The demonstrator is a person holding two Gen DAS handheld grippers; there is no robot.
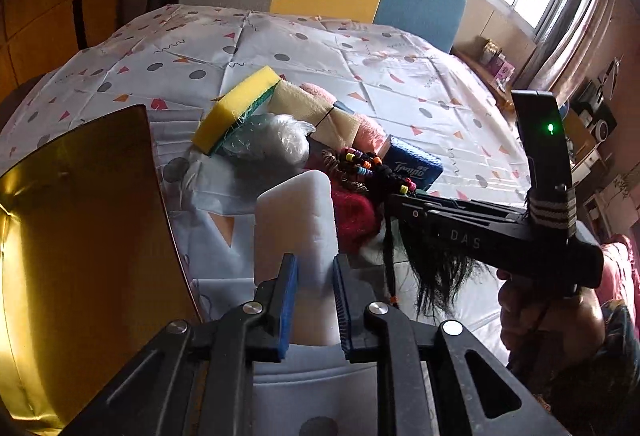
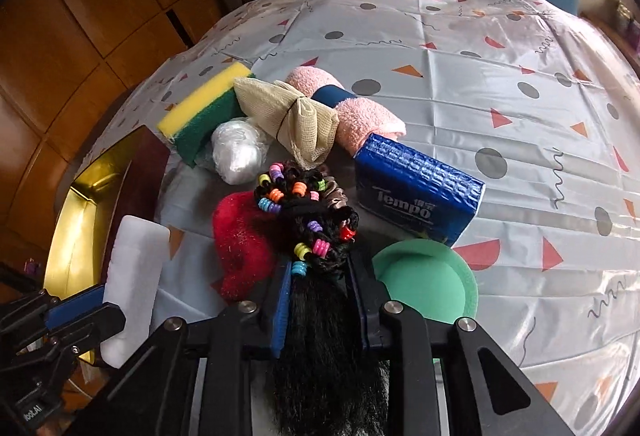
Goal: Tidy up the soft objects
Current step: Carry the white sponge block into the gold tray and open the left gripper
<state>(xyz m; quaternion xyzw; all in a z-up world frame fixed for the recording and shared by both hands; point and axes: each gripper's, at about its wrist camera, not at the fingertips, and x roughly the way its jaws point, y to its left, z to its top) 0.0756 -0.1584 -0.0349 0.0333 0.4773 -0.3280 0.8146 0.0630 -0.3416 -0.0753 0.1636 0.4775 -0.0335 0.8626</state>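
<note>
The left gripper (image 1: pixel 315 278) is clamped on a white rectangular foam block (image 1: pixel 294 224); beside it, at left, stands a shiny gold box (image 1: pixel 80 236); the right gripper (image 1: pixel 394 196) pinches a black hairpiece strung with coloured beads (image 1: pixel 372 166) above the patterned tablecloth (image 1: pixel 360 76).

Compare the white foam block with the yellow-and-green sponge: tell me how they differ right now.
The white foam block is one plain colour; the yellow-and-green sponge has two layers, yellow over green. The block is clamped between the pads of the left gripper; the sponge is in no gripper. The block is apart from the pile, by the gold tray; the sponge lies tilted in the pile, against the clear plastic bundle. Both are soft rectangular slabs.
</note>
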